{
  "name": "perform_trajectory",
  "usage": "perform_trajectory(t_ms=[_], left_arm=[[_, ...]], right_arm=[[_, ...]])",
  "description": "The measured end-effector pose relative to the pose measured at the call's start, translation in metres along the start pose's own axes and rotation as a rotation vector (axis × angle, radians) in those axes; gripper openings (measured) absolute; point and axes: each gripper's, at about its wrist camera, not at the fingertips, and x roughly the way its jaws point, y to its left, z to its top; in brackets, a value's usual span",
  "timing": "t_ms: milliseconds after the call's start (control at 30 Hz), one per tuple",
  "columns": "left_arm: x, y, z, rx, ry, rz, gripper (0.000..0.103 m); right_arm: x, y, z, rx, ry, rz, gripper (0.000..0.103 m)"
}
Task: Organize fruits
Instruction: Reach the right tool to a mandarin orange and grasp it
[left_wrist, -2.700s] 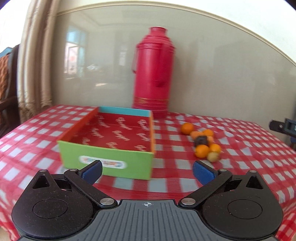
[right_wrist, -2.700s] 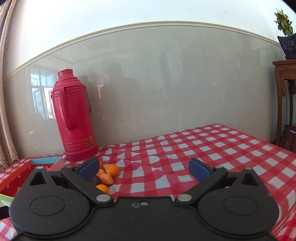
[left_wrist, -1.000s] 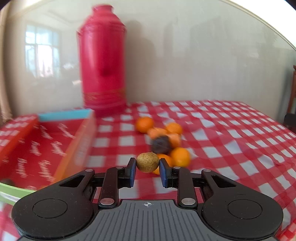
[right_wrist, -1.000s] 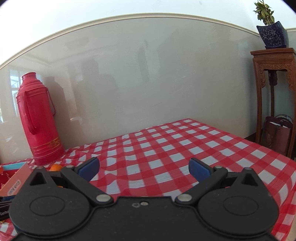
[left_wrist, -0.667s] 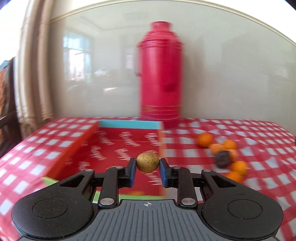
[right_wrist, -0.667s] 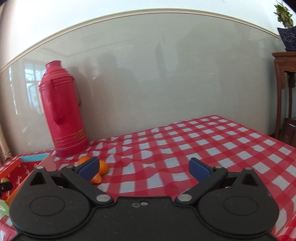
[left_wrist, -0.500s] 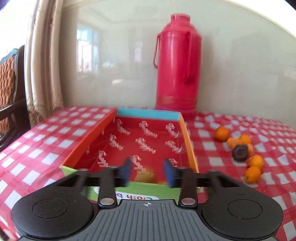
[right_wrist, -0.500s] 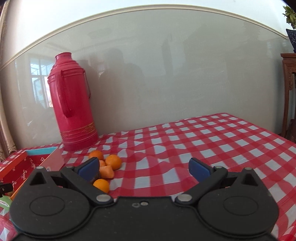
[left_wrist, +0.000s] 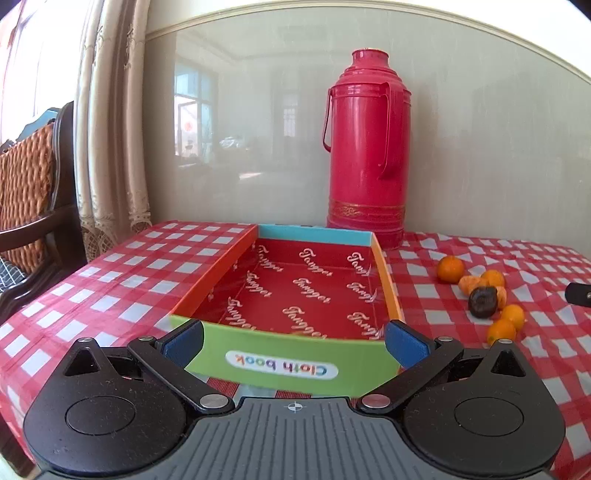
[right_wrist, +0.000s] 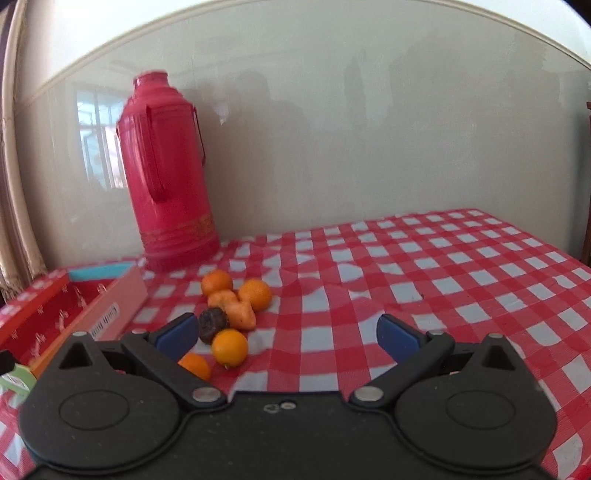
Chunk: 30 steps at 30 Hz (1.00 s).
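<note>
A shallow box (left_wrist: 280, 363) with a green front wall, orange sides and a red printed floor stands on the checked cloth. My left gripper (left_wrist: 293, 341) is open and empty just in front of that wall. The wall hides the near floor of the box. Several oranges (left_wrist: 450, 268) and one dark fruit (left_wrist: 482, 302) lie in a cluster right of the box. My right gripper (right_wrist: 286, 338) is open and empty; the cluster lies ahead-left of it, with an orange (right_wrist: 229, 347) and the dark fruit (right_wrist: 213, 324) near its left finger.
A tall red thermos (left_wrist: 368, 147) stands against the wall behind the box; it also shows in the right wrist view (right_wrist: 168, 173). A wicker-backed chair (left_wrist: 26, 192) and curtain are at the table's left. The table's right edge (right_wrist: 576, 258) shows in the right wrist view.
My left gripper carried a yellowish-brown fruit from the cluster to over the box, then opened wide and is empty. My right gripper swung left; the cluster is nearer.
</note>
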Motion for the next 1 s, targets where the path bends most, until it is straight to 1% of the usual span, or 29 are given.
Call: perform_trajectory(t_ms=[67, 133, 200, 233, 267, 333, 367, 400, 467, 533, 600, 633, 667, 733, 767, 900, 967, 1000], left_arm=[[-0.005, 0.002, -0.003, 0.013, -0.005, 0.008, 0.103], [-0.009, 0.007, -0.003, 0.017, -0.016, 0.017, 0.103], [-0.011, 0.015, -0.002, 0.002, -0.025, 0.041, 0.103], [-0.010, 0.021, -0.002, -0.009, -0.024, 0.050, 0.103], [-0.009, 0.026, -0.002, -0.021, -0.019, 0.059, 0.103], [-0.005, 0.035, -0.002, -0.044, -0.007, 0.079, 0.103], [-0.003, 0.040, -0.002, -0.057, 0.000, 0.087, 0.103], [0.000, 0.044, -0.003, -0.069, 0.007, 0.093, 0.103], [0.003, 0.051, -0.004, -0.082, 0.016, 0.107, 0.103], [0.006, 0.056, -0.005, -0.091, 0.021, 0.119, 0.103], [0.007, 0.062, -0.006, -0.098, 0.022, 0.129, 0.103], [0.008, 0.065, -0.007, -0.100, 0.025, 0.135, 0.103], [0.009, 0.068, -0.008, -0.102, 0.029, 0.140, 0.103], [0.010, 0.074, -0.009, -0.100, 0.037, 0.147, 0.103], [0.011, 0.078, -0.010, -0.100, 0.041, 0.154, 0.103], [0.013, 0.092, -0.011, -0.108, 0.045, 0.175, 0.103], [0.014, 0.099, -0.012, -0.116, 0.049, 0.186, 0.103], [0.014, 0.101, -0.013, -0.117, 0.051, 0.190, 0.103]], right_arm=[[0.006, 0.001, -0.003, -0.014, 0.049, 0.003, 0.096], [0.006, 0.002, -0.004, -0.017, 0.063, 0.042, 0.091], [0.002, 0.005, -0.004, -0.022, 0.039, 0.042, 0.093], [0.000, 0.005, -0.004, -0.023, 0.030, 0.048, 0.097], [0.000, 0.005, -0.005, -0.021, 0.038, 0.072, 0.097], [0.005, 0.005, -0.008, 0.005, 0.086, 0.128, 0.097], [0.007, 0.007, -0.009, 0.013, 0.103, 0.137, 0.095], [0.008, 0.009, -0.009, 0.004, 0.105, 0.138, 0.093], [0.006, 0.019, -0.009, -0.056, 0.090, 0.125, 0.089], [0.008, 0.029, -0.011, -0.110, 0.097, 0.110, 0.089], [0.012, 0.037, -0.012, -0.131, 0.112, 0.118, 0.088], [0.014, 0.041, -0.012, -0.140, 0.122, 0.127, 0.084], [0.017, 0.045, -0.012, -0.147, 0.128, 0.138, 0.079], [0.022, 0.052, -0.012, -0.151, 0.141, 0.152, 0.075], [0.025, 0.055, -0.012, -0.150, 0.150, 0.163, 0.070], [0.035, 0.067, -0.013, -0.157, 0.180, 0.163, 0.060], [0.040, 0.070, -0.013, -0.155, 0.194, 0.157, 0.052], [0.042, 0.070, -0.013, -0.152, 0.199, 0.154, 0.051]])
